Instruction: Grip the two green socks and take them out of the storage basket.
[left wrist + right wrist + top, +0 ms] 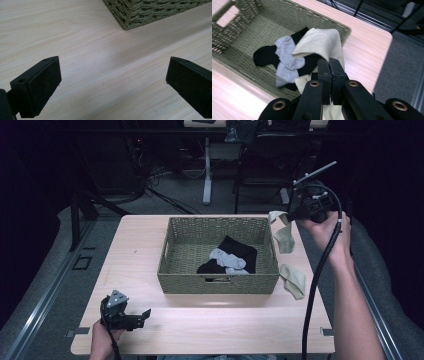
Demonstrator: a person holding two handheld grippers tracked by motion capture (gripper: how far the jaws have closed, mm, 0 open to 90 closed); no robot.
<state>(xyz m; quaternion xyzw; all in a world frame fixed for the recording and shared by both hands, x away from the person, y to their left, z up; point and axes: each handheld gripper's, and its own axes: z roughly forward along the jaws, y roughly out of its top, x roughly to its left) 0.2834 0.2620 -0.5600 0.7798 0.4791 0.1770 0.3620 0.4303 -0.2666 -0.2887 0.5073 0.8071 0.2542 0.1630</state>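
Black jaws of the right gripper point(329, 82) are clamping a limp beige sock point(322, 42), dangling it lengthwise just past the right rim of the woven olive basket point(218, 282); the basket is lying to its left, holding black and grey socks point(227, 258). Left gripper point(131, 319) is idling wide apart near the front table edge; a second beige sock point(294, 279) is lying nearer the right hand

Left gripper point(131, 319) low at near left, jaws spread wide; right gripper point(294, 213) raised far right, jaws clamped.

right gripper point(295, 215): lifts beige sock point(284, 236) | basket point(172, 282): socks inside
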